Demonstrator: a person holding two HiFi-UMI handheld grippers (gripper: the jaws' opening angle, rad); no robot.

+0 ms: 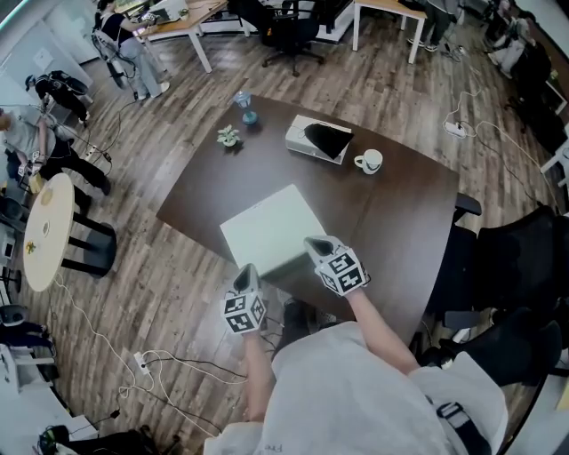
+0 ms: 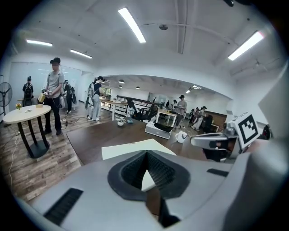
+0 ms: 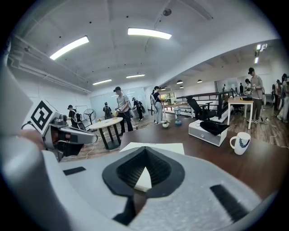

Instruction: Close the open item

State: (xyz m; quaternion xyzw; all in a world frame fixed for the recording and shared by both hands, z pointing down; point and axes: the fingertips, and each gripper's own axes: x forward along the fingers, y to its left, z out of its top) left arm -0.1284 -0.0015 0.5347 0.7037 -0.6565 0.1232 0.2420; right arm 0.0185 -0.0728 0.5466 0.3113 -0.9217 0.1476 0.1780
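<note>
An open-plan office is shown (with something of a shared lab about it). A wood-plank floor (image 1: 160, 293) is laid throughout, and strip lights (image 2: 132, 25) are set in the white ceiling. Light desks (image 1: 191, 18) and black swivel chairs (image 1: 289, 31) are ranged beyond the dark worktop (image 1: 400, 222). Cables (image 1: 178, 364) are trailed over the floor, and several people (image 2: 54, 90) are seen standing about.

You have no readable text or numbers here. Marker cubes (image 1: 243, 313) show square patterns only; blue emblem on the mug (image 3: 240, 142) is illegible.
</note>
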